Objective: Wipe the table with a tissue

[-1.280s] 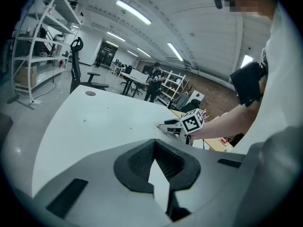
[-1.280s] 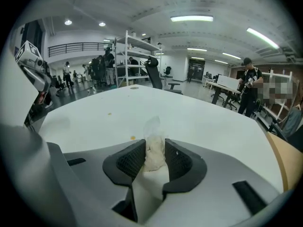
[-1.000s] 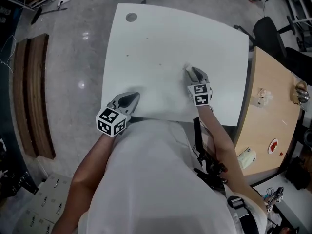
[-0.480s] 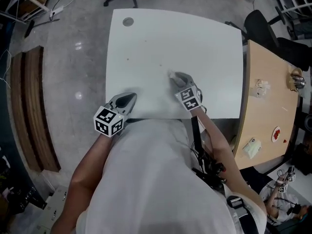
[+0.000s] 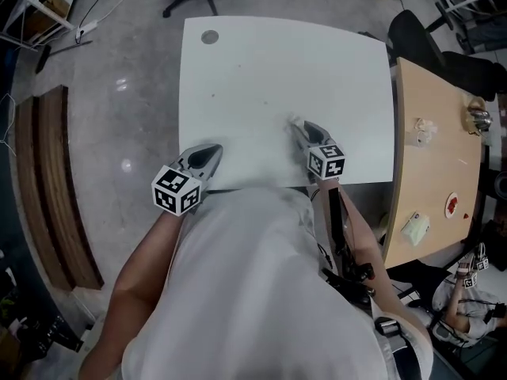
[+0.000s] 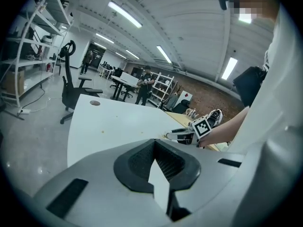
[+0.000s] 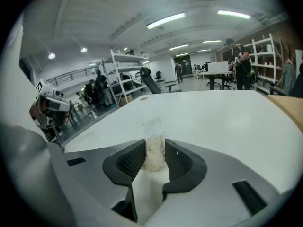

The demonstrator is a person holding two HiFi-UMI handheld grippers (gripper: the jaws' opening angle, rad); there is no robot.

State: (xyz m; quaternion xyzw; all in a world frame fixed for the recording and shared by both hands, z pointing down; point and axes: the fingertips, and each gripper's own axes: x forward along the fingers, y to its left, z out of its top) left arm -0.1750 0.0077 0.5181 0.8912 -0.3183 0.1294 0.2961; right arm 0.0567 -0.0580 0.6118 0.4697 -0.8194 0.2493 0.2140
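On the white tabletop [image 5: 261, 77], close to its near edge and right of the middle, the right gripper [image 5: 301, 130] pinches a crumpled tissue [image 7: 154, 145], while the left gripper [image 5: 211, 152], jaws closed and empty, hangs over the near left corner.

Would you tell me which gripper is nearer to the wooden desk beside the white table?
Right. The right gripper is over the white table's near middle, toward the wooden desk; the left gripper sits at its near left edge, farther away.
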